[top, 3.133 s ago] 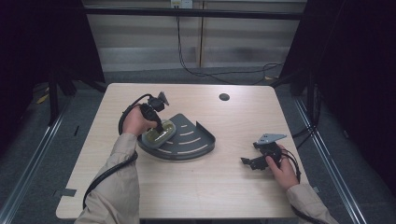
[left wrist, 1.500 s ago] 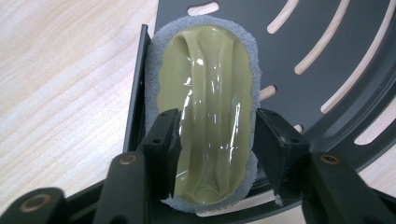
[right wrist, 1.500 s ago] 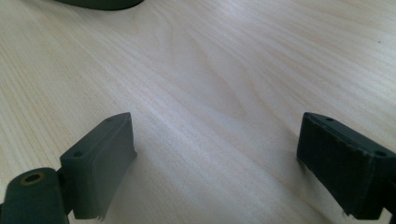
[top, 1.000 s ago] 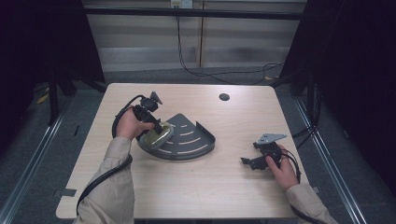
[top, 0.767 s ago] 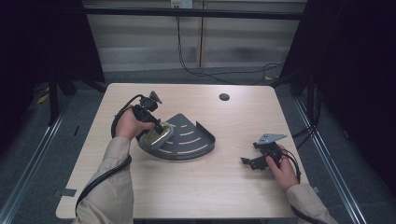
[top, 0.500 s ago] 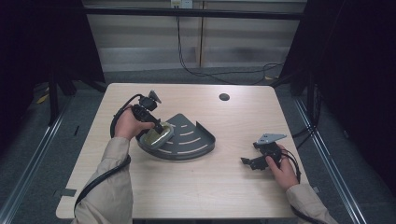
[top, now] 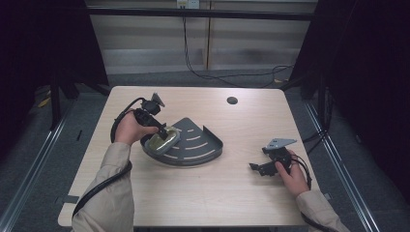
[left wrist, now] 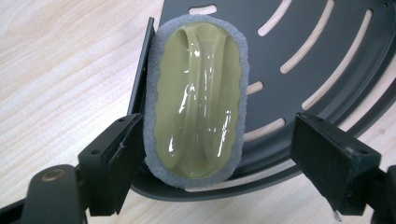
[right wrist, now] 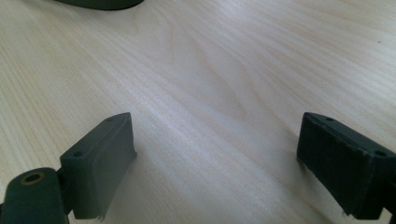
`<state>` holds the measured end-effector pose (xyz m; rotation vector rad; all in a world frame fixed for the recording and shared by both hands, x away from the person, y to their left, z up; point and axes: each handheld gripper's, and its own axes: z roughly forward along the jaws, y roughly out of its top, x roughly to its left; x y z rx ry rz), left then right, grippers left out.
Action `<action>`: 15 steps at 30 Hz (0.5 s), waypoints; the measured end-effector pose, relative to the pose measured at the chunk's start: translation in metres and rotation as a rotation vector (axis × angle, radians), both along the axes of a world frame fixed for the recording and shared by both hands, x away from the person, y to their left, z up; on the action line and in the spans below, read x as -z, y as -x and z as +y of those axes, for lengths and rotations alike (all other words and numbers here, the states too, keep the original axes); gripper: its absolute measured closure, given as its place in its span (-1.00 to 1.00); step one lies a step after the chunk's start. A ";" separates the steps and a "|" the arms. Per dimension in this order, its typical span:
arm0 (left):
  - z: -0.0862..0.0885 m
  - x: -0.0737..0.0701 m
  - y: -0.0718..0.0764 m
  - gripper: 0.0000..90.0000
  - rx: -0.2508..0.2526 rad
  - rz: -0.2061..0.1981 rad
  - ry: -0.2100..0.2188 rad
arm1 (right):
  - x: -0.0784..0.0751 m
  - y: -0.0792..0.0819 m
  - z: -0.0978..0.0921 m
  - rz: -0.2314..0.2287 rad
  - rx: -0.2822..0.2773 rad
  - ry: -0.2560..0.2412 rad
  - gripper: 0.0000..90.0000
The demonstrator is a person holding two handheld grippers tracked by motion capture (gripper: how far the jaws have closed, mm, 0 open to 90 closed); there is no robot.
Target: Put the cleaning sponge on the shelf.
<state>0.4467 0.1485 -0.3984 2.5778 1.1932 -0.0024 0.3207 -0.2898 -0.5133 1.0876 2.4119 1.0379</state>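
Olive-green scrubber (left wrist: pixel 198 98) lies at centre frame on the dark slotted tray (left wrist: pixel 327 56); my left gripper (left wrist: pixel 219 172) hovers, jaws spread around it, touching only one side. Next: squeeze evenly. My right gripper (top: pixel 270 162) rests with jaws spread on the worktop (top: pixel 193 203).

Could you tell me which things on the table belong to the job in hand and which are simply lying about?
In the job:
- olive scrubber with grey pad, lying on the tray's edge
- dark slotted tray
- left gripper, fingers open around the scrubber

Lying about:
- right gripper, open, resting on bare table
- dark round hole in the tabletop's far side
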 end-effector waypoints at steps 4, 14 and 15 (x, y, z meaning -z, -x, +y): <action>0.002 -0.003 0.002 -0.61 -0.005 0.002 0.005 | 0.000 0.000 0.000 0.000 0.000 0.000 -0.76; 0.007 -0.005 0.011 -0.60 -0.006 0.016 0.015 | 0.000 0.000 0.000 0.003 0.001 -0.002 -0.76; 0.008 -0.005 0.012 -0.60 -0.008 0.014 0.017 | 0.000 0.000 0.000 0.003 0.001 -0.002 -0.76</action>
